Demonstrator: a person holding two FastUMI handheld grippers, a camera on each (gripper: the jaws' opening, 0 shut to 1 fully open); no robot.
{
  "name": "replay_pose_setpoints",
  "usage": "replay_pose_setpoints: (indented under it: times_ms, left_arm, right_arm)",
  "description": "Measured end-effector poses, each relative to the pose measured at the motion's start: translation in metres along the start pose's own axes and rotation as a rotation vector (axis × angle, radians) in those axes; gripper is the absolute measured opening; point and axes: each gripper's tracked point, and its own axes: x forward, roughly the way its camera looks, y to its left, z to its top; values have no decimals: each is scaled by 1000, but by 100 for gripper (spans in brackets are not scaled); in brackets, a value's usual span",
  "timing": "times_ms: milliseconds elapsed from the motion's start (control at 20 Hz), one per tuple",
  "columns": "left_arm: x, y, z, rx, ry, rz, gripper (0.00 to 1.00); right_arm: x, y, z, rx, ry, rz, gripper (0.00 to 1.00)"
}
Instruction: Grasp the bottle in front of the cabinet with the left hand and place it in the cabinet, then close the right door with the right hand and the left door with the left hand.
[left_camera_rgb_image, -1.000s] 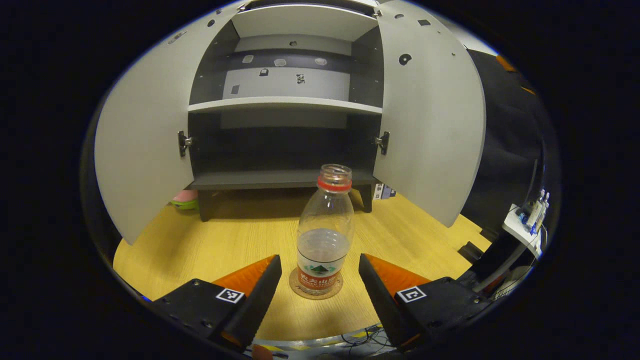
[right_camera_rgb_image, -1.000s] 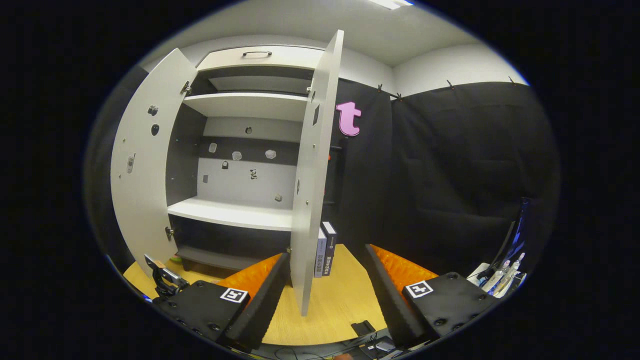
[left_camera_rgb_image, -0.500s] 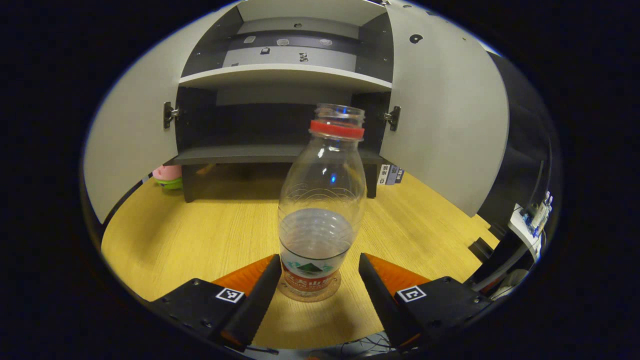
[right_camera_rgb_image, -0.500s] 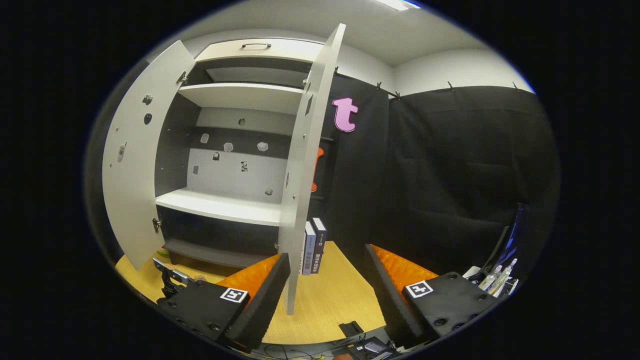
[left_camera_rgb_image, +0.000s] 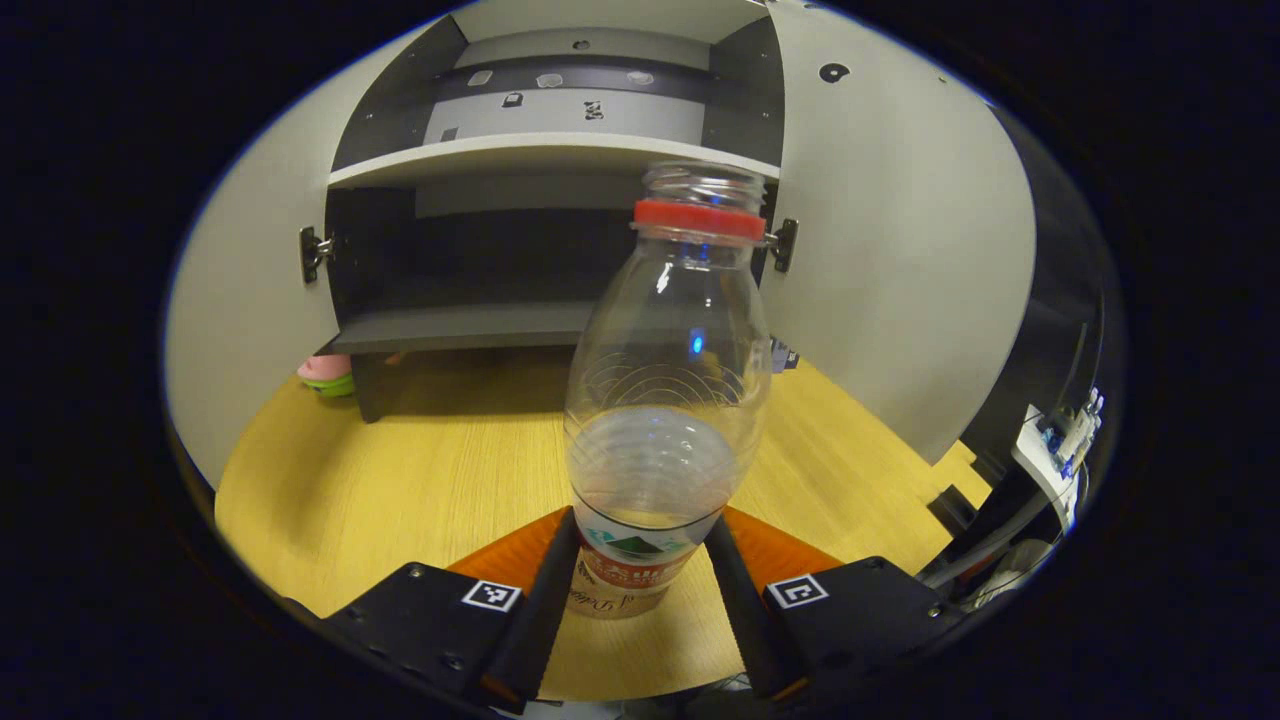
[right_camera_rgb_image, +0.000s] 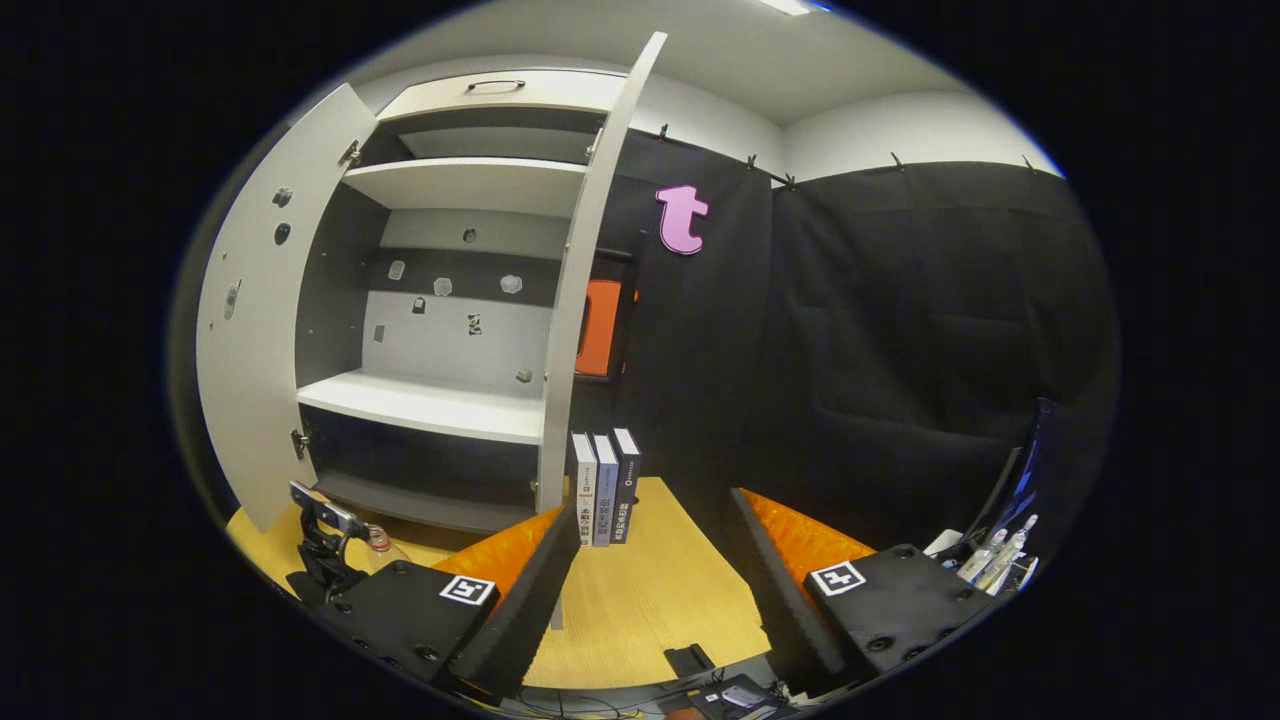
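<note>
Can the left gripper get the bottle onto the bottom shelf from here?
Probably yes. The left gripper has the bottle between its fingers, both cabinet doors stand wide open, and the bottom shelf straight ahead looks bare, with only table between.

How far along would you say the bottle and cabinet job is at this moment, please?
Nothing is finished yet. In hand: the left gripper has closed its fingers on the bottle, which stands on the table before the cabinet. Left: shelving it, then shutting the right door and left door, both open.
</note>
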Motion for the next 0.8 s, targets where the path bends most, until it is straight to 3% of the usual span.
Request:
replay_pose_setpoints:
  times_ms: [200,600,800]
  left_arm:
    - [-22,-10,46,61,-23,6,75]
    - [-59,-10,155,-103,-118,37,75]
    - [-66,14,219,-82,-190,107,75]
  right_arm:
    - [21,-8,7,-9,-16,59,98]
    - [35,-33,12,48,-45,136,98]
    - [37,-52,13,68,-61,145,98]
